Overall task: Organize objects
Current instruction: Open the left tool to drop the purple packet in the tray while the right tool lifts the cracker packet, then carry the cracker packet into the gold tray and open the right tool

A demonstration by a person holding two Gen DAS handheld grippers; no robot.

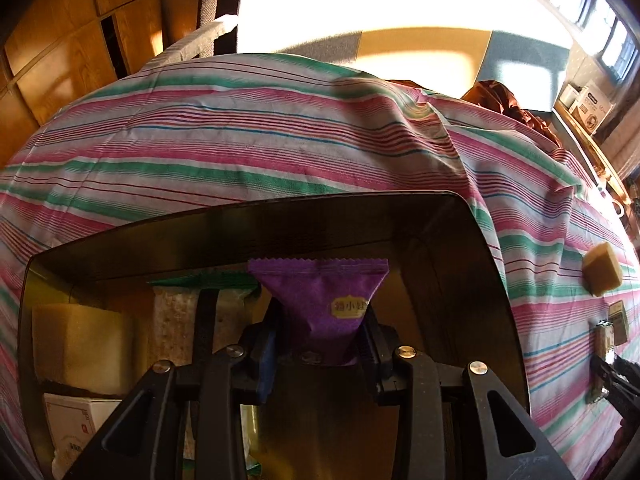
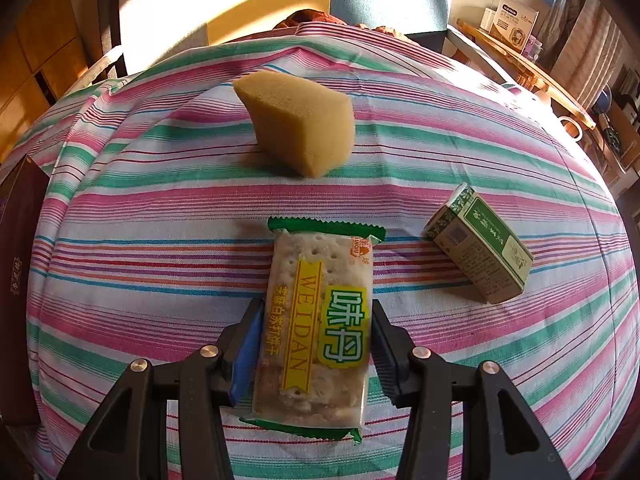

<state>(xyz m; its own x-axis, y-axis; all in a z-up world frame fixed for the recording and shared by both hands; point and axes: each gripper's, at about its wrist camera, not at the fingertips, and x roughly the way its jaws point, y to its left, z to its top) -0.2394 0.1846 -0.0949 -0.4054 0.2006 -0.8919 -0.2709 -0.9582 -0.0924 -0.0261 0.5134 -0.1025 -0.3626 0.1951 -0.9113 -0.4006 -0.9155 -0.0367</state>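
Observation:
My left gripper [image 1: 320,320] is shut on the lower end of a purple snack packet [image 1: 320,284] and holds it upright over a dark open box [image 1: 472,232]. In that box lie a tan sponge block [image 1: 80,336], a cracker packet [image 1: 176,320] and a small white carton [image 1: 76,420]. My right gripper [image 2: 317,306] points down at the striped tablecloth [image 2: 160,280]. Its pads press on both long sides of a green-edged cracker packet [image 2: 316,320]. Beyond it lie a tan sponge wedge [image 2: 298,122] and, to the right, a green and white carton [image 2: 480,244].
The dark box's side [image 2: 20,280] shows at the left edge of the right wrist view. A chair [image 2: 108,20] stands behind the table on the left. A wooden shelf [image 2: 532,68] with cartons and a mug runs along the right. The cloth has a raised fold [image 1: 440,128].

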